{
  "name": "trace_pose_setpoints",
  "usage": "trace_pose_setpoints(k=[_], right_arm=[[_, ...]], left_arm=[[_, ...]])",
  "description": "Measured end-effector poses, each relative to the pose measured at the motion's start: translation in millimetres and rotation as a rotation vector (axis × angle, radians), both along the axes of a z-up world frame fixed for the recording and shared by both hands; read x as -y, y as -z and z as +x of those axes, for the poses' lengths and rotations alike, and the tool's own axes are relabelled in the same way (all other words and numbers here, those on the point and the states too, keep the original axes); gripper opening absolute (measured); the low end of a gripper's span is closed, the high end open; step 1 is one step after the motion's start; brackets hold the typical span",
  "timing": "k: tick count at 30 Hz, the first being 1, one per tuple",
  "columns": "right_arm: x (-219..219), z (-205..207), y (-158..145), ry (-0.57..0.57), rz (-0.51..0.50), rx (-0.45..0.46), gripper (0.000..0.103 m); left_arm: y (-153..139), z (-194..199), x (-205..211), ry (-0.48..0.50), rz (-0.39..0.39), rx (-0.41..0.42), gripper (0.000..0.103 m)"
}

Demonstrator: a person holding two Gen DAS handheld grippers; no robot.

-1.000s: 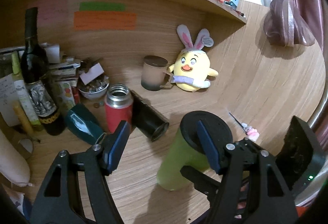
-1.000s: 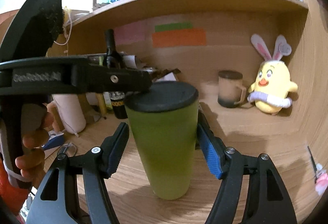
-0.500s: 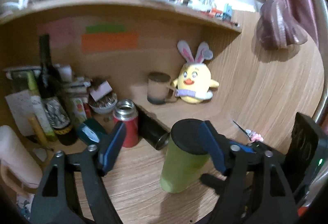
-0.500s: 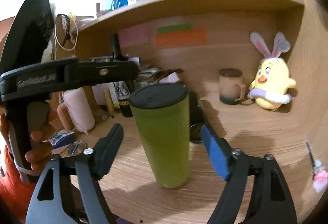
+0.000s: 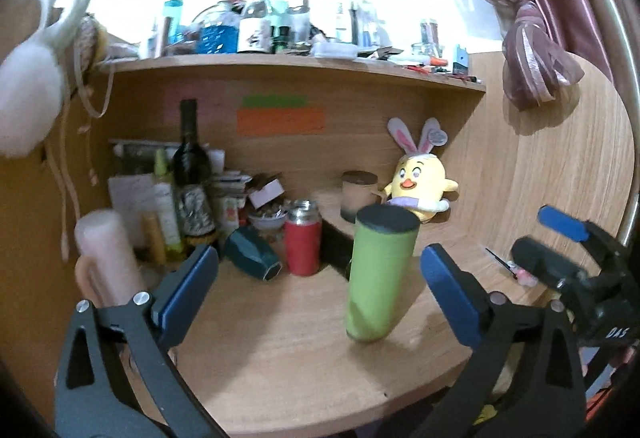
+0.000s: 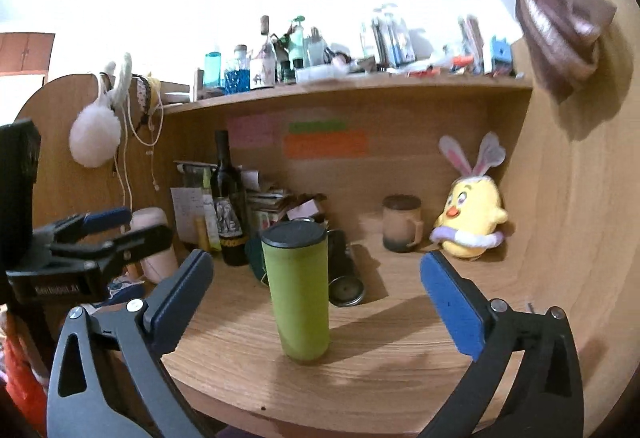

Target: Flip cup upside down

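The green tumbler (image 6: pixel 299 294) stands alone on the wooden bench (image 6: pixel 392 370), its black end up, just in front of a red flask (image 5: pixel 303 242). Both the left gripper (image 5: pixel 316 290) and right gripper (image 6: pixel 316 290) have jaws spread wide, holding nothing

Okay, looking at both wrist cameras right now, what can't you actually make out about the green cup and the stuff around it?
- Green cup: both views show only its outside and dark top, so which end is the mouth cannot be told.
- Black tumbler lying behind it: right wrist view shows part, the cup covers the rest; left wrist view nearly hides it.
- Sticky notes on the back panel: writing too blurred.
- Shelf bottles: labels too small, washed out by glare.
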State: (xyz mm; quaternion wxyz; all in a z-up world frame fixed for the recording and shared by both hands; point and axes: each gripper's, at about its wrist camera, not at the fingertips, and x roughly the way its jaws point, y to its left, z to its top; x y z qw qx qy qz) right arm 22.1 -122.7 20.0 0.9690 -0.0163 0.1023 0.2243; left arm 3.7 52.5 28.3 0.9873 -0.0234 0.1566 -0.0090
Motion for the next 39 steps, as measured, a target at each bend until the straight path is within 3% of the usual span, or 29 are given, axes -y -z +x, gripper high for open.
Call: trace_pose_setpoints(k=[7,13,39], right_arm=[[2.3,-25.9,3.5,0.036,-0.027,0.032,0.103],[7.6,-25.3,11.9,0.037,-0.006,-0.009,0.103],[15.1,-16.7,21.9,0.037,0.032,-0.054,0.103]], left_arm=[[13.4,-33.2,5.8,-0.059,-0.009,0.004,0.103],[21.6,-42.8,13.7,-0.06,-0.015,-0.008,0.103],[22.5,-43.1,30.6,-0.056,0.044,0.018,0.103]])
